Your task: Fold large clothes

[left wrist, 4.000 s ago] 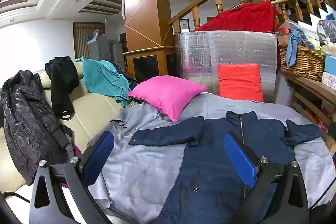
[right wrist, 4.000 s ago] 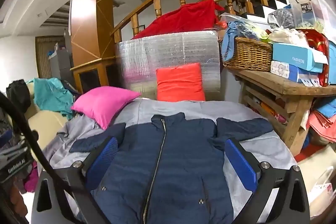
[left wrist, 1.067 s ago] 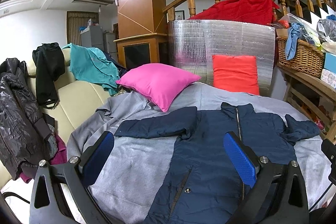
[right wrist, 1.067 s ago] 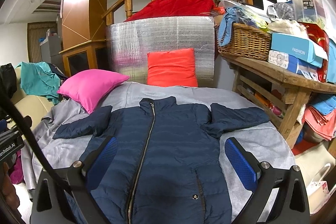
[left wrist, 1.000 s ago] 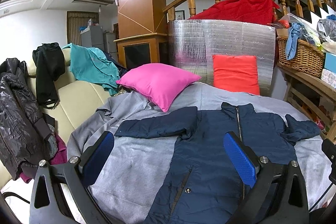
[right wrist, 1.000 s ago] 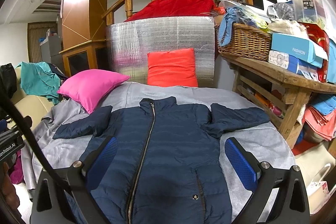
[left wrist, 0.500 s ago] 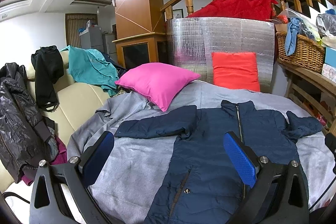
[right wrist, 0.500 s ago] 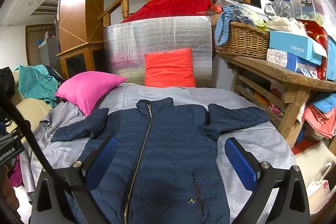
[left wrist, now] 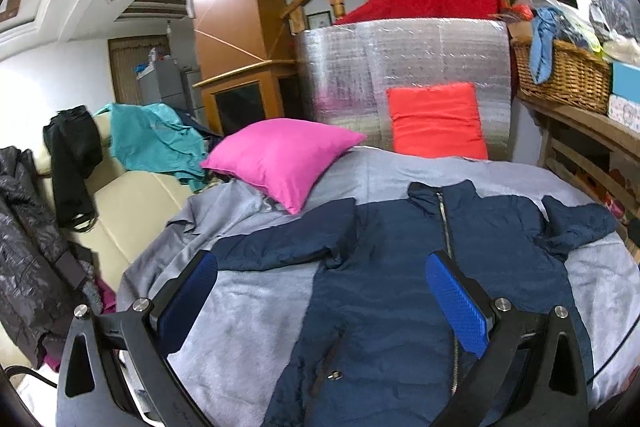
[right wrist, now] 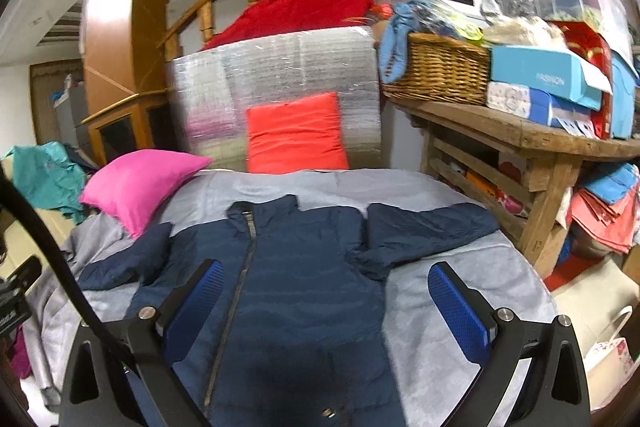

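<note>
Navy quilted jacket (left wrist: 420, 267), zipped front uppermost, laid flat on a grey blanket (left wrist: 248, 327); collar at the far end, hem toward the cameras; zip running down the middle; a snap stud and a slanted pocket opening visible low on the front panel; fabric lightly rippled across the chest; one sleeve spread sideways toward the pink cushion (left wrist: 280, 157), lying flat with its end on bare blanket; the other sleeve bent and bunched near the wooden shelf unit (right wrist: 532, 163), its end still on the blanket.

Left gripper (left wrist: 320, 291): jaws spread wide, holding nothing, blue pads (left wrist: 460, 303) hovering above the jacket's lower front and the blanket beside it; right gripper (right wrist: 326, 299): likewise wide apart and empty, above the jacket body and the grey strip next to the bunched sleeve.

Edges: grey blanket shows bare on both sides of the jacket body and beyond the collar; pink cushion rests on the blanket's far corner, just beside one shoulder; orange cushion (right wrist: 296, 139) stands behind the collar end against a silver-wrapped bulk (right wrist: 280, 79) topped with red cloth (right wrist: 304, 7); cream sofa (left wrist: 132, 207) with dark and teal garments flanks one side; shelf unit carrying a wicker basket (right wrist: 440, 71) and boxes flanks the other, close to the blanket's edge.
</note>
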Motion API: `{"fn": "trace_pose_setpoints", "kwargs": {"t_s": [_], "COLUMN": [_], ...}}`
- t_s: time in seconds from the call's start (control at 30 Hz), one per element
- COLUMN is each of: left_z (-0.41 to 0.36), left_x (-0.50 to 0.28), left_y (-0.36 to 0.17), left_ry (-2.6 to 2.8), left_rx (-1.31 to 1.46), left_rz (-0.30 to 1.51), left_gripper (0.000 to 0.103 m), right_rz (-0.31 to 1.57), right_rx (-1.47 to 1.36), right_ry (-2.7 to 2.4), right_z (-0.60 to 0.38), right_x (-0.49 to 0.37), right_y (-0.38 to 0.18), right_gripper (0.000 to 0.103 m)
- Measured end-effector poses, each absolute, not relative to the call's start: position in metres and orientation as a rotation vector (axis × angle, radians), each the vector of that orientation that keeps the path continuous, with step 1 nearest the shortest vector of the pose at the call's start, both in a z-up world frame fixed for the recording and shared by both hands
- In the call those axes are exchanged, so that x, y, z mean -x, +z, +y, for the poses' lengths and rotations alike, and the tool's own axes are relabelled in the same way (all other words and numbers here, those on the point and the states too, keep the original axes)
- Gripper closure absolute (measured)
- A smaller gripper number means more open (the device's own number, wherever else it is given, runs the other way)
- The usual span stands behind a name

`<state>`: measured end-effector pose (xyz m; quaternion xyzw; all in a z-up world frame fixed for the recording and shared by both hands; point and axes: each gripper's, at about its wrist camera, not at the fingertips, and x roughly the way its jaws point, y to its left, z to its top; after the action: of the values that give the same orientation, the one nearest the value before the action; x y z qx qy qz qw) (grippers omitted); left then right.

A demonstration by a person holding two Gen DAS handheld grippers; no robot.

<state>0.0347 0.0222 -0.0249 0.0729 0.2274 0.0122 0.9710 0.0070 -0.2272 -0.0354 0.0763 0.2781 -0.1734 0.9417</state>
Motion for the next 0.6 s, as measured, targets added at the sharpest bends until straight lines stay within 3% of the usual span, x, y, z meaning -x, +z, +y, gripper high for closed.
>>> {"fn": "trace_pose_setpoints", "kwargs": {"t_s": [0.3, 0.47, 0.6], "left_z": [-0.027, -0.043, -0.043], "left_x": [-0.132, -0.193, -0.214], "left_y": [-0.091, -0.143, -0.172], "left_ry": [-0.055, -0.024, -0.017], "left_rx": [-0.129, -0.116, -0.121], "left_rz": [0.630, 0.753, 0.817], "left_gripper": [0.000, 0.000, 0.000], "right_rz": [0.633, 0.690, 0.610], "right_rx": [-0.270, -0.639, -0.971], "right_ry": [-0.501, -0.462, -0.490], "right_z": [-0.352, -0.470, -0.554], "right_x": [-0.076, -0.109, -0.107], "right_y": [-0.085, -0.140, -0.185], "right_gripper": [0.001, 0.022, 0.024]}}
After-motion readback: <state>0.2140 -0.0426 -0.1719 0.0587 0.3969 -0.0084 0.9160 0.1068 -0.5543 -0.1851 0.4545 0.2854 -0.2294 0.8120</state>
